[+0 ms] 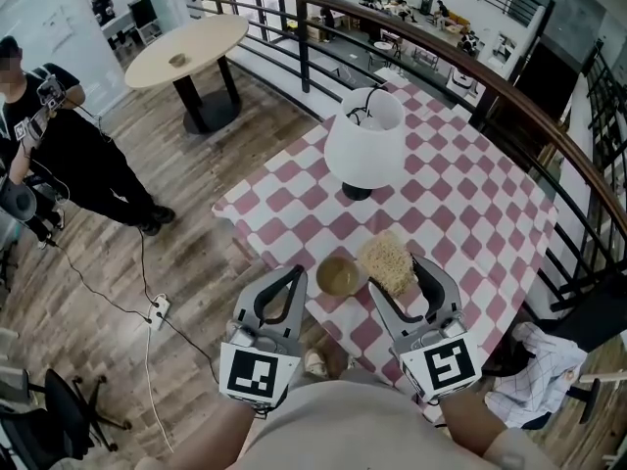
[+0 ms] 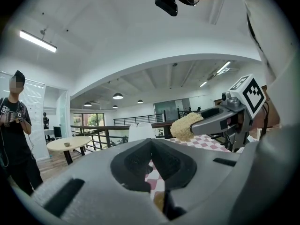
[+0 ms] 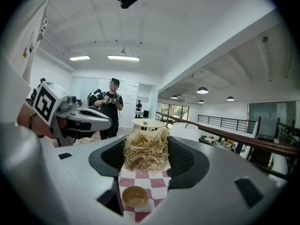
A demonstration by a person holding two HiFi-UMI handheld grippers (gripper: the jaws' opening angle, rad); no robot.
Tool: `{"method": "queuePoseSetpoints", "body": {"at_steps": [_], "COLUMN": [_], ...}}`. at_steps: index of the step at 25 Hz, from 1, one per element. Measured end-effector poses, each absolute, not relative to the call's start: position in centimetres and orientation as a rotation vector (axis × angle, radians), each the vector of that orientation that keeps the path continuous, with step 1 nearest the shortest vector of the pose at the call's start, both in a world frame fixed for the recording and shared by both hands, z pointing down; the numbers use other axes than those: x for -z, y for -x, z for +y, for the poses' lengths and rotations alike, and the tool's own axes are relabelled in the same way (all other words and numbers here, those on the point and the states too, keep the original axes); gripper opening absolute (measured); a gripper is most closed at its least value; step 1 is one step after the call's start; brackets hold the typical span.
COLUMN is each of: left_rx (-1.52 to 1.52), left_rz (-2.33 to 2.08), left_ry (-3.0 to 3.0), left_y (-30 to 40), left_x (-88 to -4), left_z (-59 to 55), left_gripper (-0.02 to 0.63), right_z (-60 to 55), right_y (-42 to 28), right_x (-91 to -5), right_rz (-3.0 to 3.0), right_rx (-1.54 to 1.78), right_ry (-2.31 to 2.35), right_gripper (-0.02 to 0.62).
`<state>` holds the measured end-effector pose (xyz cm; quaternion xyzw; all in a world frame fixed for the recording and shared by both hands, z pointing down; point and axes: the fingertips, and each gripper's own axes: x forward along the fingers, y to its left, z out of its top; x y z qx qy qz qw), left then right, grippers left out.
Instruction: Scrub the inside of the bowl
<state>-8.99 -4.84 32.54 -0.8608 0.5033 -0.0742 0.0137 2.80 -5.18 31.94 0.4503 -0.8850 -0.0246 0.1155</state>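
Observation:
A small brown bowl (image 1: 338, 276) stands empty on the red-and-white checked tablecloth (image 1: 460, 194), close to the table's near edge. Just right of it, my right gripper (image 1: 397, 272) is shut on a pale straw-like scrubber (image 1: 388, 260), held slightly above the cloth. In the right gripper view the scrubber (image 3: 146, 150) fills the jaws and the bowl (image 3: 135, 197) lies below them. My left gripper (image 1: 291, 277) hangs left of the bowl, shut with nothing in it. In the left gripper view a sliver of the bowl (image 2: 158, 201) shows under the shut jaws, with the scrubber (image 2: 185, 125) to the right.
A white lamp (image 1: 363, 145) stands mid-table behind the bowl. A dark railing (image 1: 421, 57) curves past the table's far side. On the wooden floor to the left are a round table (image 1: 186, 49), a standing person (image 1: 59, 155) and a cable with a power strip (image 1: 157, 311).

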Motion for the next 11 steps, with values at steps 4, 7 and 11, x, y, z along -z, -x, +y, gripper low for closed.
{"method": "queuePoseSetpoints", "body": {"at_steps": [4,7,11], "left_rx": [0.252,0.254,0.219], "left_rz": [1.540,1.542,1.574], "left_ry": [2.676,2.682,2.686], "left_y": [8.87,8.68,8.71], "left_x": [-33.09,-32.96,-32.24], "left_z": [-4.89,-4.78,-4.46], "left_gripper": [0.015,0.015,0.015], "right_z": [-5.22,-5.14,-4.91], "right_y": [-2.48,-2.35,-2.31], "right_x": [-31.83,-31.78,-31.94], "right_rz": [-2.605,-2.600,-2.595], "right_rx": [0.056,0.077,0.072], "right_ry": [-1.299,-1.288,-1.278], "right_gripper": [0.250,0.250,0.250]}}
